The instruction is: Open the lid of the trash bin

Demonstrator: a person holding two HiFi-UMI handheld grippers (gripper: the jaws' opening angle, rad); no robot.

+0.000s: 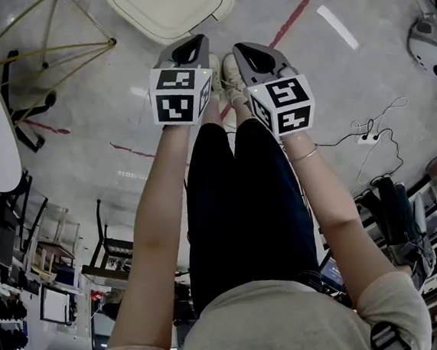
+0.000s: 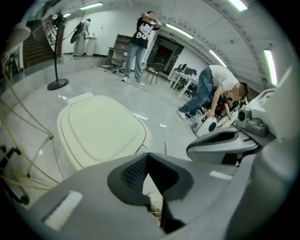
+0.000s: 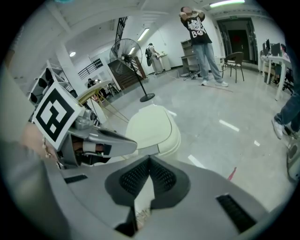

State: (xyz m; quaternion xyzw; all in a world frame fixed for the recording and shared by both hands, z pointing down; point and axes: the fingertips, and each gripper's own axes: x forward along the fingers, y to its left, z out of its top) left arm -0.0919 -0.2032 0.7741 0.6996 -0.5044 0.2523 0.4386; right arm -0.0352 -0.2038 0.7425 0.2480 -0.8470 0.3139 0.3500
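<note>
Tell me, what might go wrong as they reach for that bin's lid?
1. Both the left gripper and the right gripper are shut. Pushed at the smooth, closed lid, they would likely slide off.
2. The thin yellow frame beside the bin could snag the left one.

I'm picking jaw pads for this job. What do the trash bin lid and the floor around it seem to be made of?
Trash bin lid: probably moulded plastic, cream, smooth with a soft sheen. The rounded corners and the pressed rim line suggest it.
Floor: looks like polished concrete or a grey coating, mottled and fairly glossy, with pale streaks that look like light reflections. Which of the two, I cannot tell.
</note>
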